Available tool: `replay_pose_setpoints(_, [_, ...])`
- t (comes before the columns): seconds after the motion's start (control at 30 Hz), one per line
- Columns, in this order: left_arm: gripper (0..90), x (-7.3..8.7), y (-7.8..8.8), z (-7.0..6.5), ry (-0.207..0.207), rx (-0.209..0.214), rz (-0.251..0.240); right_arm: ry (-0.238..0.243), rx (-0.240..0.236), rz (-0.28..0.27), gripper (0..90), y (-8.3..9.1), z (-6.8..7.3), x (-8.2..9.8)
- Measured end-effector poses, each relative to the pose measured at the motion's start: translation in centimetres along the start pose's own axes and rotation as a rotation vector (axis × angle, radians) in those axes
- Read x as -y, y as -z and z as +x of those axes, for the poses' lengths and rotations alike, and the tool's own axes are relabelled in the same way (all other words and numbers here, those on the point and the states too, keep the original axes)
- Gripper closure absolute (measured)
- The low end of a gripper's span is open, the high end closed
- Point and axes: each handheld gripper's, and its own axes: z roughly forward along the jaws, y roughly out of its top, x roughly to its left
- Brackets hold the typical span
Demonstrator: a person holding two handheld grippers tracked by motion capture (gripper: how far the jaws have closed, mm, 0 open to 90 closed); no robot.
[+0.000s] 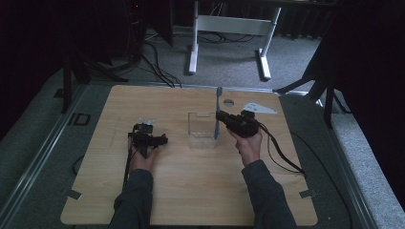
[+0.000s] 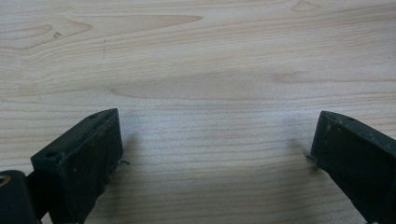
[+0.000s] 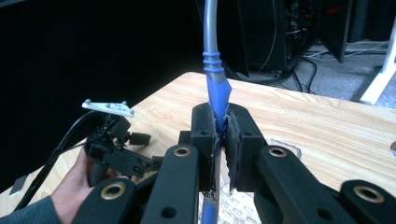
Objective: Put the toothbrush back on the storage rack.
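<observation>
My right gripper (image 1: pixel 220 117) (image 3: pixel 223 126) is shut on a blue and grey toothbrush (image 1: pixel 218 102) (image 3: pixel 214 70), held upright by its blue grip. Its lower end hangs at the right side of a clear plastic box (image 1: pixel 200 130) at the table's middle. Whether that end is inside the box or beside it I cannot tell. To the left of the box, my left gripper (image 1: pixel 149 140) (image 2: pixel 217 140) rests low over the bare wood, jaws wide apart with nothing between them. It also appears in the right gripper view as the left gripper (image 3: pixel 116 149) in a hand.
A pale three-cornered plate (image 1: pixel 258 109) and a round hole (image 1: pixel 229 102) lie behind the right gripper. A black cable (image 1: pixel 282 157) trails off to the table's right edge. A white desk frame (image 1: pixel 229 24) stands on the floor beyond the wooden table (image 1: pixel 200 191).
</observation>
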Motion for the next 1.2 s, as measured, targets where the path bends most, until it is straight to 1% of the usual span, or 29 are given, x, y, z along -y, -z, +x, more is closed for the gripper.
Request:
replay_pose_setpoints(0.13, [2.5, 0.0, 0.0, 0.0, 0.001, -0.001, 0.0, -0.01, 0.017, -0.011, 82.3, -0.4, -0.1, 0.1])
replay_pose_setpoints(0.33, [2.5, 0.0, 0.0, 0.0, 0.0, 0.0, 0.0, -0.046, 0.033, -0.053, 82.3, -0.7, -0.4, -0.1])
replay_pose_setpoints(0.5, [2.5, 0.0, 0.0, 0.0, 0.0, 0.0, 0.0, -0.059, 0.056, -0.073, 82.3, -0.7, -0.5, -0.2])
replay_pose_setpoints(0.53, [2.5, 0.0, 0.0, 0.0, 0.0, 0.0, 0.0, -0.059, 0.063, -0.082, 82.3, -0.8, -0.5, -0.2])
replay_pose_setpoints(0.63, [2.5, 0.0, 0.0, 0.0, 0.0, 0.0, 0.0, -0.059, 0.076, -0.083, 82.3, -0.9, -0.6, -0.2])
replay_pose_setpoints(0.83, [2.4, 0.0, 0.0, 0.0, -0.001, -0.001, 0.0, -0.049, 0.076, -0.091, 82.3, -1.4, -0.7, -0.1])
replay_pose_setpoints(1.2, [2.5, 0.0, 0.0, 0.0, 0.0, 0.0, 0.0, -0.051, 0.099, -0.094, 82.2, -2.1, -1.0, 0.0])
